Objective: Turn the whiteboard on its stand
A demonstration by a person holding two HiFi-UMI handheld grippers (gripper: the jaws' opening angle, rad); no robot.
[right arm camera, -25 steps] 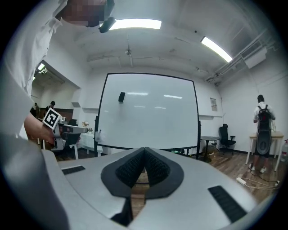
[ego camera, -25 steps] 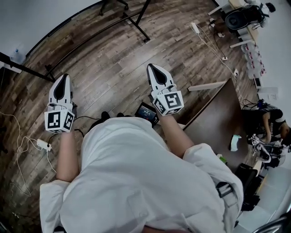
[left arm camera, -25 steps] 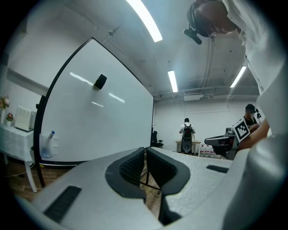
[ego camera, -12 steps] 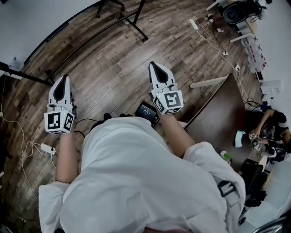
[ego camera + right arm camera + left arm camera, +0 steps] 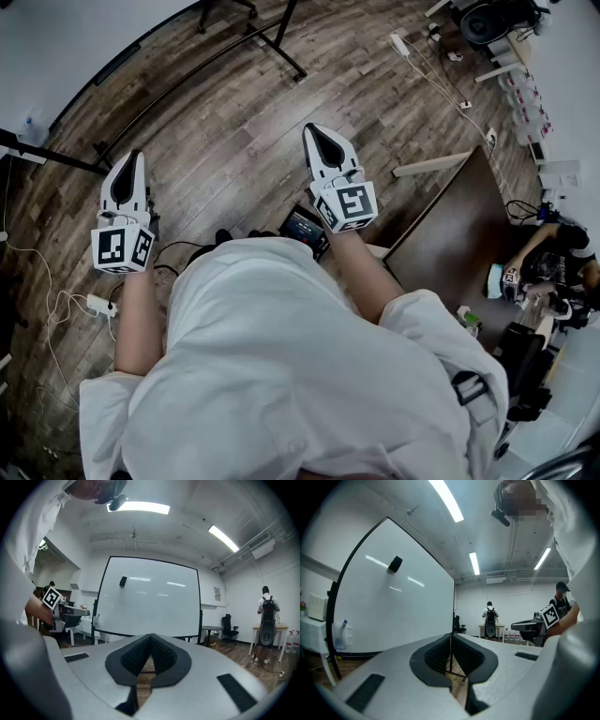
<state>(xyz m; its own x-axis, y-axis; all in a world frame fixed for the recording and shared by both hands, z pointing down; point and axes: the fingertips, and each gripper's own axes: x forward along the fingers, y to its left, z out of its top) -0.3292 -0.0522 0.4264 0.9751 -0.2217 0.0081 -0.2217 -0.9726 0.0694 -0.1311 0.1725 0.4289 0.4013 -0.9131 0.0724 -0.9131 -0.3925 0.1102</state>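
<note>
Grippers [image 5: 132, 161] [image 5: 315, 136] level, closed, toward whiteboard [image 5: 150, 597]

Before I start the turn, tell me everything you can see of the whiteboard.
The whiteboard is a large white glossy panel in a thin dark frame, standing upright between dark side posts on the wood floor. Ceiling lights reflect on its blank face, and a small black block sticks near its upper left. It faces the right gripper roughly square-on and the left gripper at a slant. Both grippers are shut, empty and short of it.
</note>
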